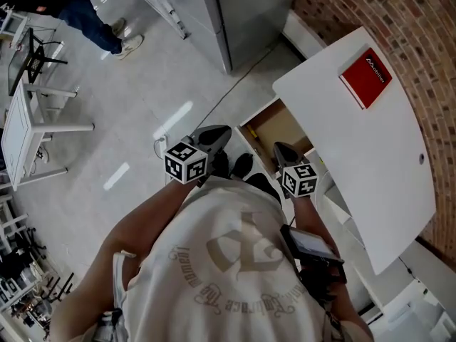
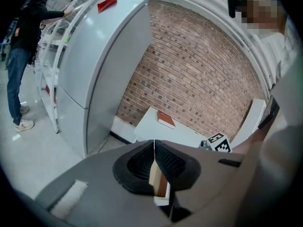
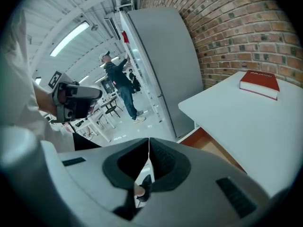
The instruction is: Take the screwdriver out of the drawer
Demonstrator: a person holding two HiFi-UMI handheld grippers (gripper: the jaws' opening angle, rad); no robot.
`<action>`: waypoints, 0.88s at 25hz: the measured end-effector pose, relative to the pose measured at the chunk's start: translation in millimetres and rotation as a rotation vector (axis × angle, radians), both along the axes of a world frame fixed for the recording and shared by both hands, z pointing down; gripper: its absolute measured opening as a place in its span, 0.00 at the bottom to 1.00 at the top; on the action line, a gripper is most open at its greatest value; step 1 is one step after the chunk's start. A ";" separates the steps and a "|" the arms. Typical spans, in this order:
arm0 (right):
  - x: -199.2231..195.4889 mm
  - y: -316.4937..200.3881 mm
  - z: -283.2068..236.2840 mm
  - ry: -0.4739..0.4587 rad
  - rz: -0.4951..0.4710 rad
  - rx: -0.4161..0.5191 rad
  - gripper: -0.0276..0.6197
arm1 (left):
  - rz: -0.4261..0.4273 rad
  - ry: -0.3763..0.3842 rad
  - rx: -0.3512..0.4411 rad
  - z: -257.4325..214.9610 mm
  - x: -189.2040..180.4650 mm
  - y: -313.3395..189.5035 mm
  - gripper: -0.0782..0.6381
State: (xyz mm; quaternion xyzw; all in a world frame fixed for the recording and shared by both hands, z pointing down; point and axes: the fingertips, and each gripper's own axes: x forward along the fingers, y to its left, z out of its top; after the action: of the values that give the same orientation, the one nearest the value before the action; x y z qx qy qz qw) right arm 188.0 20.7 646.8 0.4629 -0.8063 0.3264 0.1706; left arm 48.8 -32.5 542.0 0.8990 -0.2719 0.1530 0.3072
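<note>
No screwdriver shows in any view. The open wooden drawer (image 1: 279, 125) juts out under the white table (image 1: 370, 155), its light brown inside partly hidden by my grippers; its edge (image 3: 207, 143) also shows in the right gripper view. My left gripper (image 1: 216, 137) hangs over the floor just left of the drawer, jaws shut with nothing between them (image 2: 154, 144). My right gripper (image 1: 284, 151) hovers over the drawer's near corner, also shut and empty (image 3: 149, 142). Both are held close in front of the person's chest.
A red book (image 1: 365, 77) lies on the table's far end. A tall grey cabinet (image 1: 246, 13) stands beyond the drawer, against a brick wall (image 1: 399, 27). Another person (image 1: 96, 23) stands on the floor far left, near white desks (image 1: 21, 120).
</note>
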 end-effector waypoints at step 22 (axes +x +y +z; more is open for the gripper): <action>-14.1 -2.1 72.4 0.077 -0.066 -0.155 0.05 | -0.060 -0.014 -0.095 56.5 -30.4 24.6 0.12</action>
State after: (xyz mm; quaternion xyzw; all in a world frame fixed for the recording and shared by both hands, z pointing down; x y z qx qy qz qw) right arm 174.0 18.6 719.1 0.4339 -0.7861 0.3640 0.2477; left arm 18.4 -7.9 598.5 0.8738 -0.2933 0.1625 0.3521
